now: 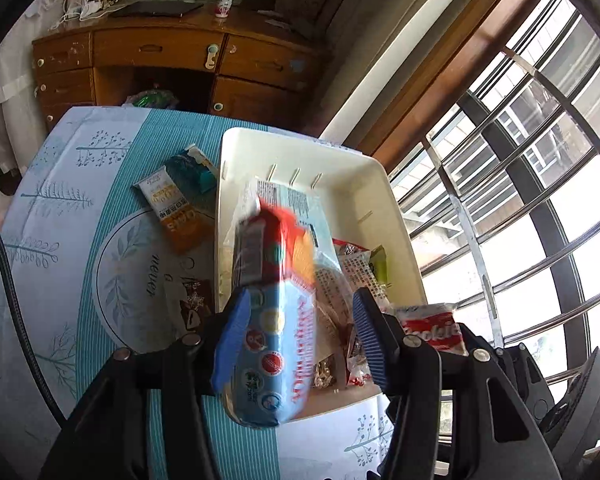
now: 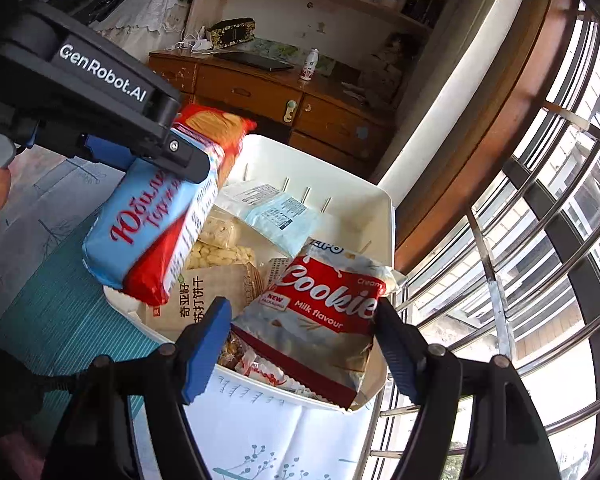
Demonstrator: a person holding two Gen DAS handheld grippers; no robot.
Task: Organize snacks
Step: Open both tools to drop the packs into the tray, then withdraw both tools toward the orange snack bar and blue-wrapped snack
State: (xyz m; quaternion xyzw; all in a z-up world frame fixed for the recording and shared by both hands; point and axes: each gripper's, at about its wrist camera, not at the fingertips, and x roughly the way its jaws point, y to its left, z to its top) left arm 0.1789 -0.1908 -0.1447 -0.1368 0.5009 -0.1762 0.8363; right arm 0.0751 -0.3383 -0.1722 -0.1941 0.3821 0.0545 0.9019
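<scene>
Most snacks already lie in the white bin [image 1: 384,184], where the left gripper [image 1: 300,340], fingers apart, drops a blue biscuit pack [image 1: 274,320] while the right gripper [image 2: 304,344] clamps a cookie bag [image 2: 320,312] above it; an orange packet [image 1: 172,212] waits on the table [image 1: 80,240] beside the bin.

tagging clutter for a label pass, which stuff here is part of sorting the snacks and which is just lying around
Part of the job:
- white plastic bin holding packets
- blue and red biscuit pack at the left gripper
- red and white Cookie bag between the right gripper's fingers
- orange and white snack bar on the tablecloth

Lying about:
- wooden desk
- small white bottle
- dark flat tablet
</scene>
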